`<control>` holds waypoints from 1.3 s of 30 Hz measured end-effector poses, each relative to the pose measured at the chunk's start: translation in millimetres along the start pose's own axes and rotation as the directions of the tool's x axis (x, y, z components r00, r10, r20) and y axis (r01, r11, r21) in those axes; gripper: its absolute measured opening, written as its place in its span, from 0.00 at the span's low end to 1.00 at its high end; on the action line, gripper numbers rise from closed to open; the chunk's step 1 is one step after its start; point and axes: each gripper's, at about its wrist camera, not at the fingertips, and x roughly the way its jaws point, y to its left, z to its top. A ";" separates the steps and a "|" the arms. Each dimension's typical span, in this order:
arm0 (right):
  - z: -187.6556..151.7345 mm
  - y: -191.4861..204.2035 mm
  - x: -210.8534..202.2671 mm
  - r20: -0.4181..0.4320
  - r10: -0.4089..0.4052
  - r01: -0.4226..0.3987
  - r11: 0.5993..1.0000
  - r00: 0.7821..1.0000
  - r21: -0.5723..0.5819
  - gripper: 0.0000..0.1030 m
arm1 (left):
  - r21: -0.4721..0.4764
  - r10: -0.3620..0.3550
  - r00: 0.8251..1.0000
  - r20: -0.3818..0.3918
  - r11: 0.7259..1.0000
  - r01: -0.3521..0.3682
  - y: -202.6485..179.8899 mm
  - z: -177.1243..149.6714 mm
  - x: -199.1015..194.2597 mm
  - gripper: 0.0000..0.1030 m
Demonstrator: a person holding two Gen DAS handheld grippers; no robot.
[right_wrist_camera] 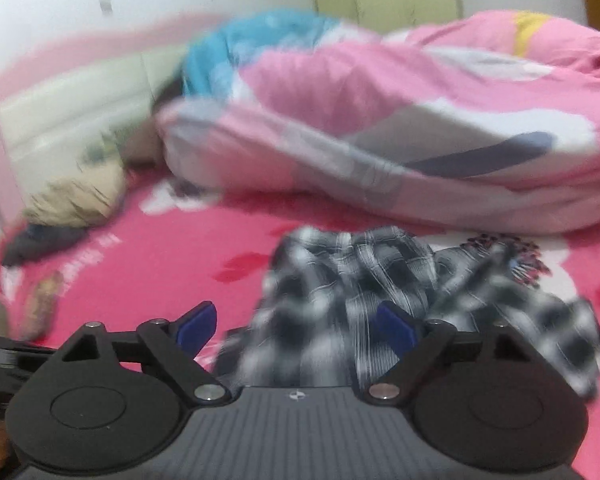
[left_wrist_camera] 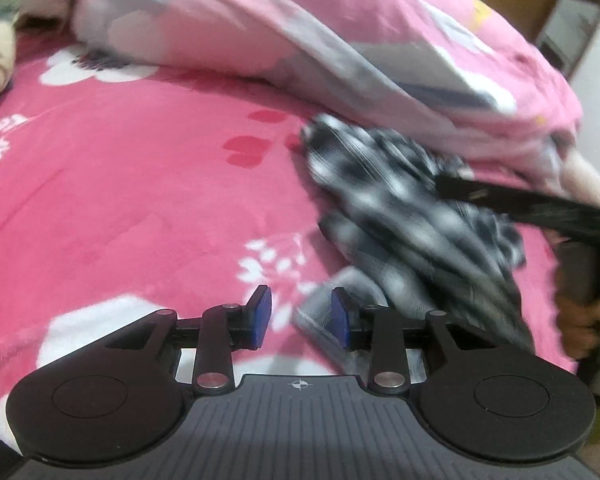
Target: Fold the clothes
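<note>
Your left gripper [left_wrist_camera: 300, 320] held its blue-padded fingers [left_wrist_camera: 260, 316] partly apart with nothing between them; a grey cloth edge lay just beyond. Your right gripper [right_wrist_camera: 296, 328] stood wide open and empty over the crumpled black-and-white checked shirt [right_wrist_camera: 352, 284], which lay on the fuzzy pink floral bedsheet [left_wrist_camera: 140, 200]. Motion blur smeared the weave. In the left view the right gripper's black arm hid part of the shirt. Behind lay a bunched pink quilt [right_wrist_camera: 400, 128].

left gripper [left_wrist_camera: 300, 316]: jaws apart | right gripper [right_wrist_camera: 296, 328]: jaws wide
</note>
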 end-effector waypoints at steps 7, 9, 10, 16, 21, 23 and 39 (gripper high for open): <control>-2.3 -14.0 96.8 -0.244 -0.060 0.065 0.998 0.968 0.014 0.71 | -0.153 -0.038 0.999 0.004 0.988 0.038 8.5 22.1 23.2 0.51; -13.0 -13.7 98.4 -0.251 -0.060 0.066 0.998 0.966 0.016 0.51 | -0.159 -0.037 0.999 -0.015 0.987 0.034 7.3 24.2 27.3 0.51; -15.5 -11.7 95.6 -0.242 -0.063 0.067 0.998 0.968 0.008 0.38 | -0.154 -0.027 0.999 -0.021 0.988 0.024 7.3 23.3 25.2 0.51; -15.3 -5.2 83.8 -0.216 -0.077 0.073 0.997 0.973 -0.026 0.18 | 0.093 0.059 0.993 0.105 0.993 -0.069 13.4 34.2 -76.1 0.51; -12.6 -11.4 84.9 -0.190 -0.047 0.050 0.999 0.981 0.011 0.17 | 0.269 0.292 0.934 0.207 0.901 -0.341 41.7 53.5 -169.6 0.52; -12.4 -11.0 81.0 -0.171 -0.034 0.039 0.999 0.985 0.024 0.15 | 0.258 0.379 0.896 0.231 0.864 -0.432 57.0 60.3 -187.1 0.54; -42.3 63.3 8.2 -0.138 0.102 -0.123 0.980 0.985 -0.156 0.11 | 0.006 -0.110 0.991 0.072 0.994 0.110 27.1 1.6 -2.6 0.57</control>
